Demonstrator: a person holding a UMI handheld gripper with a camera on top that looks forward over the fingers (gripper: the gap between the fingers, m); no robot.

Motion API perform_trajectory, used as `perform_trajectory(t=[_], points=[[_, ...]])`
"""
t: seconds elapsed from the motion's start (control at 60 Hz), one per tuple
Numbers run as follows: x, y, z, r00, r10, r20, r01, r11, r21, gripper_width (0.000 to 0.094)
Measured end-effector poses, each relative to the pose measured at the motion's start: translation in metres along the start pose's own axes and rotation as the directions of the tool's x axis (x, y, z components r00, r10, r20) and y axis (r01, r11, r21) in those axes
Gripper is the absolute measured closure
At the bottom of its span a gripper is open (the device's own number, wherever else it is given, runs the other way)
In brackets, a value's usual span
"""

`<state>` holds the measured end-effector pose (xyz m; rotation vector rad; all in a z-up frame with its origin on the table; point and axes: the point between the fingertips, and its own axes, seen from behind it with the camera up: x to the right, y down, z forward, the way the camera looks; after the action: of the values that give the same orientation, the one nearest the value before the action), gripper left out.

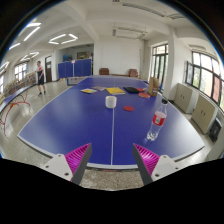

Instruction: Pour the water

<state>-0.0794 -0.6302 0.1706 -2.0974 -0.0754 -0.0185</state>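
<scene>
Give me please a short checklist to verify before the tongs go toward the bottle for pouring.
1. Tongs open: ok, the fingers stand wide apart with nothing between them.
2. Bottle upright on the blue table: ok.
3. White cup upright: ok, it stands beyond the fingers.
4. Bottle apart from cup: ok, a clear gap.
5. Bottle cap off: cannot tell.
6. Water level in bottle: cannot tell.

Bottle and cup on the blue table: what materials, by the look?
Bottle: likely clear plastic, see-through body, red label band. Cup: white and opaque, paper or plastic, cannot tell which. Table: smooth blue top with white lines, likely painted board. The gripper is open, short of both.
</scene>
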Motion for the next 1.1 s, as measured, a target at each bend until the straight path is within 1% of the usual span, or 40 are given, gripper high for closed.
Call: perform_trajectory(t=[0.067, 0.083, 0.167, 0.267, 0.483, 0.533, 0.55, 0.6, 0.65, 0.717, 0.75, 0.883, 0.917, 0.933, 1.033, 1.1], points=[[0.048, 0.020, 0.029, 0.999, 0.006, -0.050, -0.006, 1.000, -0.013, 0.0085], [0.049, 0.018, 0.020, 0.998, 0.009, -0.062, -0.010, 1.000, -0.018, 0.0083], [0.110, 0.032, 0.066, 0.994, 0.020, -0.108, -0.021, 1.000, -0.009, 0.0086], [0.171, 0.020, 0.107, 0.987, 0.036, -0.154, -0.030, 0.999, 0.038, 0.0083], [0.245, -0.019, 0.204, 0.983, 0.090, -0.158, -0.069, 0.989, 0.129, 0.0086], [0.252, -0.025, 0.224, 0.984, 0.100, -0.147, -0.078, 0.986, 0.146, 0.0105], [0.251, -0.026, 0.221, 0.984, 0.101, -0.145, -0.079, 0.985, 0.151, 0.0114], [0.253, -0.029, 0.242, 0.986, 0.101, -0.135, -0.078, 0.983, 0.164, 0.0154], [0.249, -0.033, 0.254, 0.991, 0.087, -0.105, -0.067, 0.982, 0.176, 0.0245], [0.242, -0.040, 0.267, 0.994, 0.065, -0.083, -0.047, 0.978, 0.203, 0.0408], [0.243, -0.043, 0.267, 0.995, 0.059, -0.084, -0.039, 0.975, 0.218, 0.0414], [0.244, -0.044, 0.270, 0.991, 0.097, -0.091, -0.073, 0.968, 0.239, 0.0554], [0.245, -0.042, 0.268, 0.991, 0.105, -0.086, -0.082, 0.968, 0.238, 0.0565], [0.245, -0.043, 0.269, 0.991, 0.108, -0.082, -0.085, 0.968, 0.237, 0.0597], [0.250, -0.046, 0.266, 0.988, 0.115, -0.105, -0.087, 0.968, 0.237, 0.0600], [0.250, -0.058, 0.264, 0.985, 0.107, -0.134, -0.072, 0.967, 0.244, 0.0597]])
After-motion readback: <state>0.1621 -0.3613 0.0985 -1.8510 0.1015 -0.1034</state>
